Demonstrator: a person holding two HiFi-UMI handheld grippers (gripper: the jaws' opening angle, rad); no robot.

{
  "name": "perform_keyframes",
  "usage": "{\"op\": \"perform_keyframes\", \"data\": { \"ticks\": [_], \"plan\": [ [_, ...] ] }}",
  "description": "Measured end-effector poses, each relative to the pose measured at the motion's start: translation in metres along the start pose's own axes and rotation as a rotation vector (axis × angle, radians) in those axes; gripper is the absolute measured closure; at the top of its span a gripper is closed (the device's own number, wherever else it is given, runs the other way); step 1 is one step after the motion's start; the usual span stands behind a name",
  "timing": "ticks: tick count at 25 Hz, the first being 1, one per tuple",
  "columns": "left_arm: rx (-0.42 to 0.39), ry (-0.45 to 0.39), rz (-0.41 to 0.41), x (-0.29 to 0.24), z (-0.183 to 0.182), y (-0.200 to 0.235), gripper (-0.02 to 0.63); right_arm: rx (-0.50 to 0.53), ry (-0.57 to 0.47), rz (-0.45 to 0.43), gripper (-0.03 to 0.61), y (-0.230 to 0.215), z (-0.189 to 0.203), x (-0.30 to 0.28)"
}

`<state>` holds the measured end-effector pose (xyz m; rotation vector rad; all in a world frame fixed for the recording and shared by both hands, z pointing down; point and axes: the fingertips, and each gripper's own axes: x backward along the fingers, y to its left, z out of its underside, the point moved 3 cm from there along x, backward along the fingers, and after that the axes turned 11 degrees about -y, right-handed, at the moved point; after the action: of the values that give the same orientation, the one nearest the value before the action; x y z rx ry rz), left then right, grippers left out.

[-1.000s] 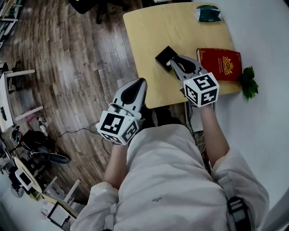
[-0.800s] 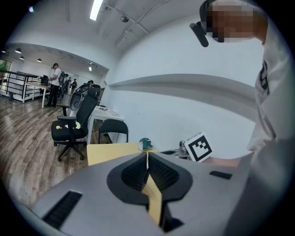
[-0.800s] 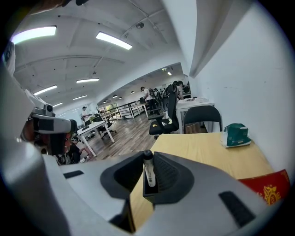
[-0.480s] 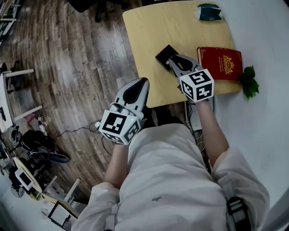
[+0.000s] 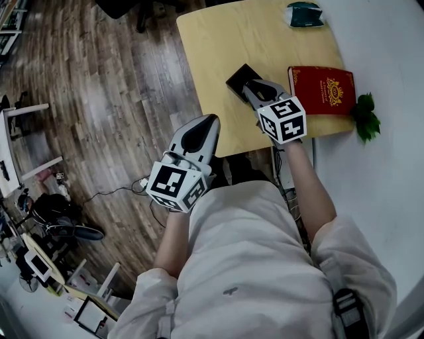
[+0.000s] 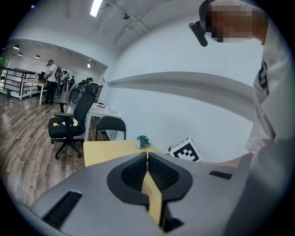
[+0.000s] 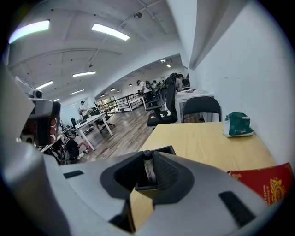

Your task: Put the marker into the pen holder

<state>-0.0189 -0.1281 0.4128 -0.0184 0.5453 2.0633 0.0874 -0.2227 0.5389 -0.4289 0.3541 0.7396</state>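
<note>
The marker (image 7: 148,168) is a thin dark pen with a white label. It stands upright between the jaws of my right gripper (image 7: 150,171), which is shut on it. The black square pen holder (image 5: 239,78) sits on the light wood table (image 5: 218,40), and my right gripper (image 5: 250,91) hangs just over its near right corner. In the right gripper view the pen holder's rim (image 7: 165,150) shows just beyond the marker, whose lower end is hidden. My left gripper (image 5: 206,122) is shut and empty, off the table's near left edge; the jaws of my left gripper (image 6: 147,159) touch.
A red book (image 5: 323,89) lies at the table's right edge, with a green plant (image 5: 364,118) beside it. A green packet (image 5: 304,14) sits at the far corner. A white wall runs along the right. Wood floor, chairs and desks lie to the left.
My right gripper with the marker has moved a little forward and left, closer over the pen holder. The left gripper has hardly moved.
</note>
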Motion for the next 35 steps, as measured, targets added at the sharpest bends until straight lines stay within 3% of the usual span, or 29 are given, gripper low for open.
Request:
{"op": "perform_keyframes", "data": {
  "ticks": [19,35],
  "plan": [
    [-0.006,0.006,0.013,-0.009,0.002,-0.004,0.598,-0.002,0.077,0.007,0.511,-0.005,0.022,-0.014],
    [-0.009,-0.021,-0.016,-0.007,-0.005,-0.001,0.598,0.014,0.078,0.029,0.508,-0.007,0.019,-0.018]
  ]
}}
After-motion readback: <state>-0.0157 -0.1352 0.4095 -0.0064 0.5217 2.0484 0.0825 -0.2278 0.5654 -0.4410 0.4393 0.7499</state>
